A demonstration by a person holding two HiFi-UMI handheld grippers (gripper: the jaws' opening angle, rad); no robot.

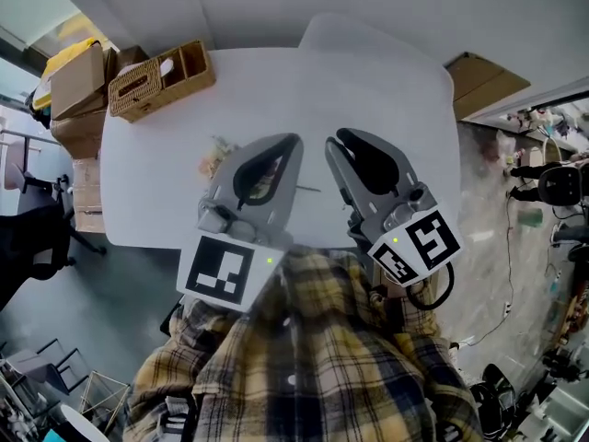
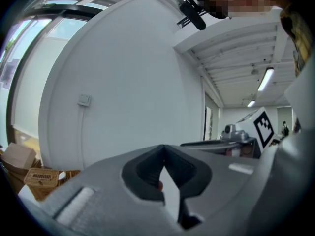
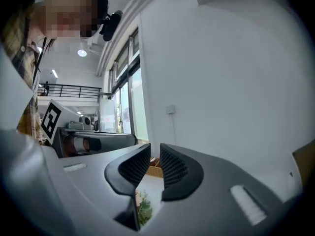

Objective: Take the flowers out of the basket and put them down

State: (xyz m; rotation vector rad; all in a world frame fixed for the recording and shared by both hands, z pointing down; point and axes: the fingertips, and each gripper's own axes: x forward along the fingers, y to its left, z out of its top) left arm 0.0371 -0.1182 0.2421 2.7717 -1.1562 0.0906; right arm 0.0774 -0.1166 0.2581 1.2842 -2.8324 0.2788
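A wide white surface (image 1: 386, 109) filled the middle of the head view, seen from steeply above. The wearer's yellow plaid shirt (image 1: 304, 357) took up the bottom of the picture.

Two grey grippers were held up side by side over the near half of the surface, both pointing away from the person. The left gripper (image 1: 294, 142) had its fingers drawn together, tips meeting, with nothing caught between them. The right gripper (image 1: 333, 144) had its fingers almost together, with only a narrow slit between the ribbed pads. Nothing sat in that slit, so it held nothing.

A wicker basket (image 1: 161, 79) with several compartments stood at the far left corner of the surface, well apart from both grippers. No flowers showed in it.

The flowers (image 1: 214, 159), a small pale bunch with some green, lay flat on the surface near its left side. They were between the basket and the person, and the left gripper partly covered them.

The task looked as good as finished: the flowers were out of the basket, down on the surface and free of both grippers.

The heads lay toward the left. A thin line (image 1: 311, 190) between the grippers may have been the stem, so the long axis probably ran left to right, though much of it was hidden.
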